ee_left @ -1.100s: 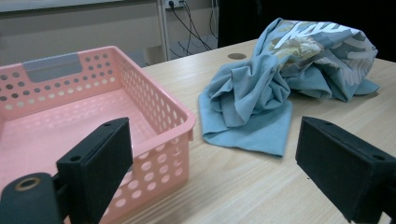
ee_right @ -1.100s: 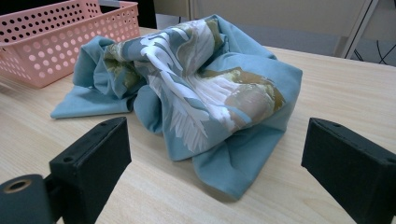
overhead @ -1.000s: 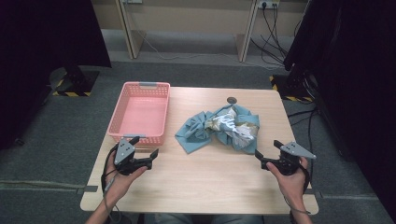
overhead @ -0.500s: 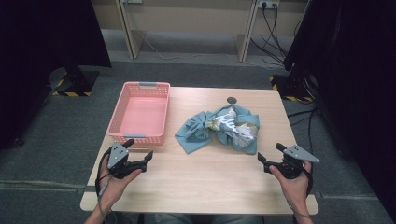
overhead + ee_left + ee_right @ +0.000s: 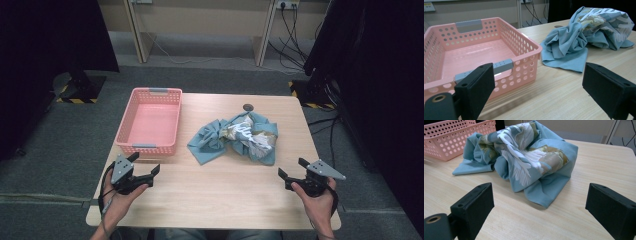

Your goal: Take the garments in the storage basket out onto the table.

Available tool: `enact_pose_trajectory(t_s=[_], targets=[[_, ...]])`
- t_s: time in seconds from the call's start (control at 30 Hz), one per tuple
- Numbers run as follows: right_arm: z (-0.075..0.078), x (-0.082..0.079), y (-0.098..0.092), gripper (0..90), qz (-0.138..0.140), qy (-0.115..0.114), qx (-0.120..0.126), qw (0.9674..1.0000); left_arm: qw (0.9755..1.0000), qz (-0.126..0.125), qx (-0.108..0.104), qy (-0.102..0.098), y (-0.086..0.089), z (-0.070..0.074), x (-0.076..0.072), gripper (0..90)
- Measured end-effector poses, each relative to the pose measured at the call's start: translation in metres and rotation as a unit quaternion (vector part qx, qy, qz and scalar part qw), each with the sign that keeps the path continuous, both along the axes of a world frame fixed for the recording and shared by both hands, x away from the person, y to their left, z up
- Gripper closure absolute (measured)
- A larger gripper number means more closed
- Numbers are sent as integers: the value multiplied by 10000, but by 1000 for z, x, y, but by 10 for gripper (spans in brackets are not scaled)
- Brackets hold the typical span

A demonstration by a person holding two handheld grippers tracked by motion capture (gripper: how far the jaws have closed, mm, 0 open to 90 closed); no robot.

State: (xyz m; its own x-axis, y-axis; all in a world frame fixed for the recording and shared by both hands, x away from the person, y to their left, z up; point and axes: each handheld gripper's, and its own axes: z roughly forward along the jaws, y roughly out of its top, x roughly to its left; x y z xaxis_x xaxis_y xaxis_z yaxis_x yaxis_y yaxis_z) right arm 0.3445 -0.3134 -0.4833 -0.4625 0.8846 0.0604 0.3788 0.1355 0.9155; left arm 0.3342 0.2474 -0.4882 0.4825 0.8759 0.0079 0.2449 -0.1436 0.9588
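Observation:
A crumpled blue cloth (image 5: 240, 135) with a white and tan print lies on the wooden table (image 5: 210, 195), right of centre. Left of it stands an empty pink perforated basket (image 5: 145, 148) with grey handles. My left gripper (image 5: 145, 165) is open just in front of the basket's near wall, holding nothing. My right gripper (image 5: 292, 169) is open near the front right, short of the cloth. In the left gripper view, the left gripper (image 5: 537, 75) faces the basket (image 5: 521, 32) and the cloth (image 5: 579, 37). The right gripper (image 5: 539, 195) faces the cloth (image 5: 529, 157), with the basket (image 5: 454, 135) behind.
A small dark round disc (image 5: 247, 106) sits on the table at its far edge, behind the cloth. Black curtains hang left and right, cables run over the floor at the back right, and desk legs stand beyond the table.
Both hands have drawn back slightly toward the table's front edge, the left one also a little leftward. Both grippers stay open. Cloth and basket have not moved.

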Motion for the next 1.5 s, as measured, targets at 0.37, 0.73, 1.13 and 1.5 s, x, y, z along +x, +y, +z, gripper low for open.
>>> enact_pose_trajectory(t_s=[0.37,0.73,1.13,1.5], targets=[[-1,-7,-6,79,-50,-6,44,10000,9999,96,-56,11,7,-5,-8,106],[-6,-16,-10,78,-80,25,49,10000,9999,129,-100,31,11,-9,-14,105],[-10,-25,-20,78,-195,-2,75,9998,9995,244,-200,60,20,-14,-22,104],[-14,-31,-28,77,-306,10,77,9995,9992,327,-202,64,26,-18,-28,104]])
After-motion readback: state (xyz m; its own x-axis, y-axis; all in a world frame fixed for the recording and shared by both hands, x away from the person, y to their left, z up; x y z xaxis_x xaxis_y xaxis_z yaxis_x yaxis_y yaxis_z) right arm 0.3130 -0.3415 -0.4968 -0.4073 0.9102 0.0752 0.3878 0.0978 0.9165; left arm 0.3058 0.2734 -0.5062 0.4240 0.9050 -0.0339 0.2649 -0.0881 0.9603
